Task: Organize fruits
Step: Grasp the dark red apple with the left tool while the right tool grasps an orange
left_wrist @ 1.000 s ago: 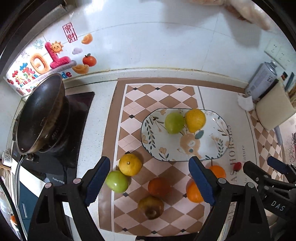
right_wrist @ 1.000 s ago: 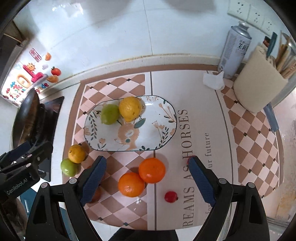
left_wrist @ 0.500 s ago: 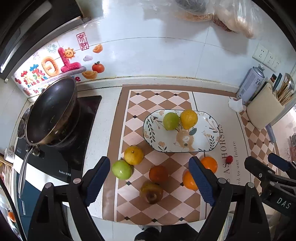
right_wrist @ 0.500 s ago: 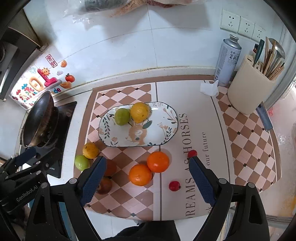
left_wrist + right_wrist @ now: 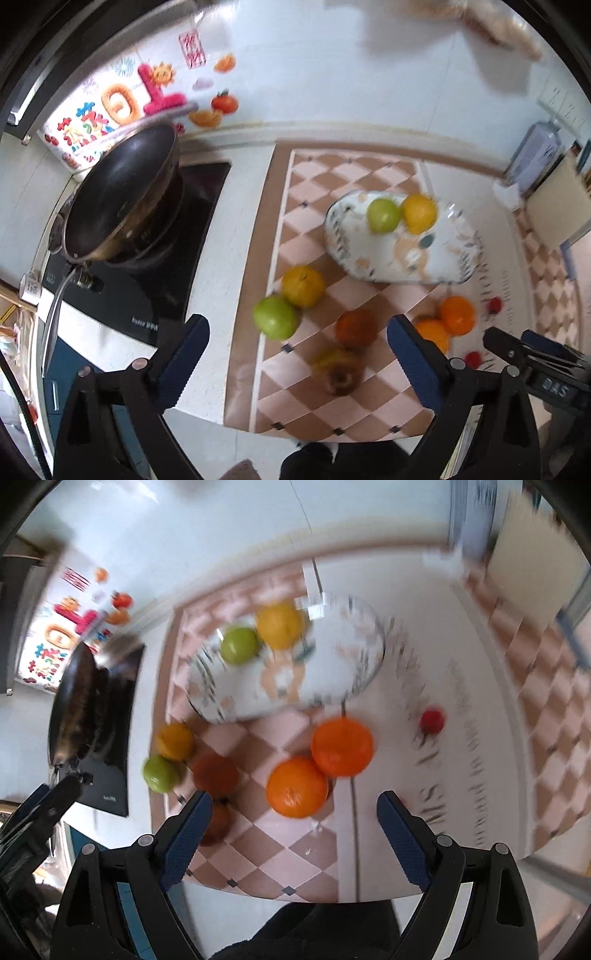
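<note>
Oranges [image 5: 321,768] lie just ahead of the spread right hand-held gripper [image 5: 293,823]; left hand-held gripper [image 5: 297,350] spread above mat fruit.

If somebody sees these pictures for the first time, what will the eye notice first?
Probably the two bright oranges, touching each other on the checkered mat just ahead of the open right hand-held gripper. Next, the patterned plate behind them, holding a green apple beside a yellow citrus fruit.

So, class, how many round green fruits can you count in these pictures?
2. One round green fruit lies on the patterned oval plate beside a yellow fruit; another green fruit sits on the checkered mat. None seems hidden.
</note>
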`<state>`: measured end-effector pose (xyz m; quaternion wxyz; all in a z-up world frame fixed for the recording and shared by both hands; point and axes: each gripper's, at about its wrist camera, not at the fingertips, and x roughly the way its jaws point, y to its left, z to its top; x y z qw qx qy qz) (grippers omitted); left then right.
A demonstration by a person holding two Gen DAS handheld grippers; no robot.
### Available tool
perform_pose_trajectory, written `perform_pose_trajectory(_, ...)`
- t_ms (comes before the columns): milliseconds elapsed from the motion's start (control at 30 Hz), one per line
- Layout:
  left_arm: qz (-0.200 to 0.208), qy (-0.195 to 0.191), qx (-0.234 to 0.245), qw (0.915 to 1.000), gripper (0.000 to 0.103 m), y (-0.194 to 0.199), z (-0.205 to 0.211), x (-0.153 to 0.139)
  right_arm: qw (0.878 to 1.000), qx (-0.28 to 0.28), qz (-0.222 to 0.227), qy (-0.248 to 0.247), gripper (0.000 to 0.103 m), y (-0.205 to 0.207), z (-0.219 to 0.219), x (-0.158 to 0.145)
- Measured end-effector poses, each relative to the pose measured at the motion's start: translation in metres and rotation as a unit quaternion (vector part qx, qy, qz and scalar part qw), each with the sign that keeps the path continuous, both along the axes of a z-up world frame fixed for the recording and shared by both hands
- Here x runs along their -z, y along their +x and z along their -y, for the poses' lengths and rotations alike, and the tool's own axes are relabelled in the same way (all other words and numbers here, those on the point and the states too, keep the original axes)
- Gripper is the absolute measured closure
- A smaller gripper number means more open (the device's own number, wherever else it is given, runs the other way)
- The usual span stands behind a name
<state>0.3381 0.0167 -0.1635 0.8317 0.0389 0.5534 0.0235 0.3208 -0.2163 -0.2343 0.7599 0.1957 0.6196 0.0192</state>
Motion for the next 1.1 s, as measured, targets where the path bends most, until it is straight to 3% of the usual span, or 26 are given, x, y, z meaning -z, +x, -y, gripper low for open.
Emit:
perform_pose_trajectory(200,-0.059,0.021,-0.008,0.998,0.004,-0.004,-0.008,0.048,0.999,-0.015,-0.044,-0.007,0.015,0.009,-0.014,0.074)
perform_pose_trajectory(400,-0.09,0.041,-0.003,0.995,0.004,-0.009,-0.006,0.079,0.998,-0.034,-0.049,-0.011,0.02,0.021,-0.034,0.105)
perform_pose_trajectory(500,-0.101,0.042,-0.001,0.9939,0.004,-0.011,-0.005,0.088,0.998,-0.053,-0.041,0.001,0.037,0.025,-0.046,0.109)
perform_pose_trajectory(600,-0.114,0.034,0.003,0.9929,0.004,-0.012,-0.004,0.097,0.996,-0.074,-0.045,-0.018,0.037,0.021,-0.052,0.105)
perform_pose_trajectory(900,-0.163,-0.005,0.051,0.9853,0.004,-0.004,0.021,0.13,0.993,-0.055,-0.089,0.061,0.037,-0.018,-0.007,0.12)
perform_pose_trajectory(1100,-0.188,-0.005,0.085,0.9784,0.004,0.012,0.043,0.154,0.993,-0.029,-0.095,0.062,0.034,-0.022,0.007,0.12)
